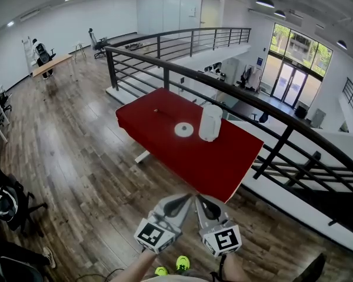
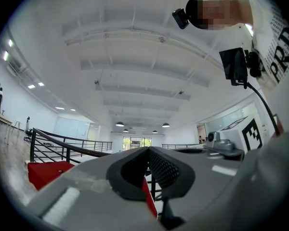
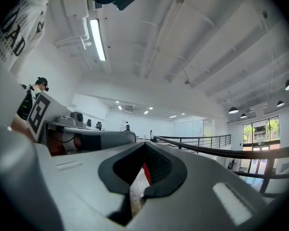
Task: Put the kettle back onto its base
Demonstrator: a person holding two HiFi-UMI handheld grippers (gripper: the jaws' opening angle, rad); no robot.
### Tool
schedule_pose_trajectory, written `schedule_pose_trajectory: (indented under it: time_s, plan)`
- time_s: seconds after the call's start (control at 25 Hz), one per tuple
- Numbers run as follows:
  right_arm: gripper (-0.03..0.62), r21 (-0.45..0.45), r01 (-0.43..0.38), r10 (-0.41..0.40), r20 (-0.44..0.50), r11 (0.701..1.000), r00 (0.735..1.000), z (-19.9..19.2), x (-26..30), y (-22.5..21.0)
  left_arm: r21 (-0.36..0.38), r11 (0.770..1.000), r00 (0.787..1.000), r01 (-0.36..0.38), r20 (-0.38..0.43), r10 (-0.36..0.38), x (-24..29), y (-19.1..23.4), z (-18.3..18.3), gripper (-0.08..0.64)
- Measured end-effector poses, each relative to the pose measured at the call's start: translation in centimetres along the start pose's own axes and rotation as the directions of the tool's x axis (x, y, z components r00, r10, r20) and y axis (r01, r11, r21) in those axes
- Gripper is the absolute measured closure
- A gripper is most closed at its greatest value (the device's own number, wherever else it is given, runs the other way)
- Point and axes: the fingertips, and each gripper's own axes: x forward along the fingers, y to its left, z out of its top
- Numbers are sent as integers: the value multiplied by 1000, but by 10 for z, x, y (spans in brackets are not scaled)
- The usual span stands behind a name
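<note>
In the head view a white kettle [image 1: 210, 122] stands upright on the red table [image 1: 165, 140], just right of its round white base [image 1: 184, 129] and off it. Both grippers are held side by side well short of the table's near corner, above the wooden floor. My left gripper [image 1: 187, 198] [image 2: 147, 149] is shut with nothing in it. My right gripper [image 1: 199, 199] [image 3: 145, 146] is shut and empty too. Neither gripper view shows the kettle; the left gripper view catches a piece of the red table [image 2: 45, 172].
A black metal railing [image 1: 235, 93] runs right behind the table, with a drop to a lower floor beyond it. A small dark thing [image 1: 156, 110] lies on the table's far left. Desks and chairs [image 1: 47, 60] stand far back on the left.
</note>
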Motion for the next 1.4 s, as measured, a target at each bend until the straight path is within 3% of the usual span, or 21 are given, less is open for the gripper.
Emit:
schedule_pose_trajectory:
  time_s: [0.32, 0.68, 0.84, 1.4]
  plan:
    - [584, 13, -16, 16, -9, 1000, 1000, -22, 13, -33, 23, 999, 999, -44, 26, 43, 26, 16, -10, 568]
    - [583, 30, -15, 15, 2, 999, 1000, -15, 36, -44, 52, 998, 999, -40, 30, 39, 42, 36, -10, 568]
    - [583, 41, 4, -4, -7, 999, 1000, -24, 56, -51, 11, 999, 998, -37, 45, 36, 53, 52, -11, 568]
    - [583, 30, 108, -107, -41, 994, 993, -24, 118, -75, -16, 1000, 998, 23, 52, -22, 77, 122, -9, 568]
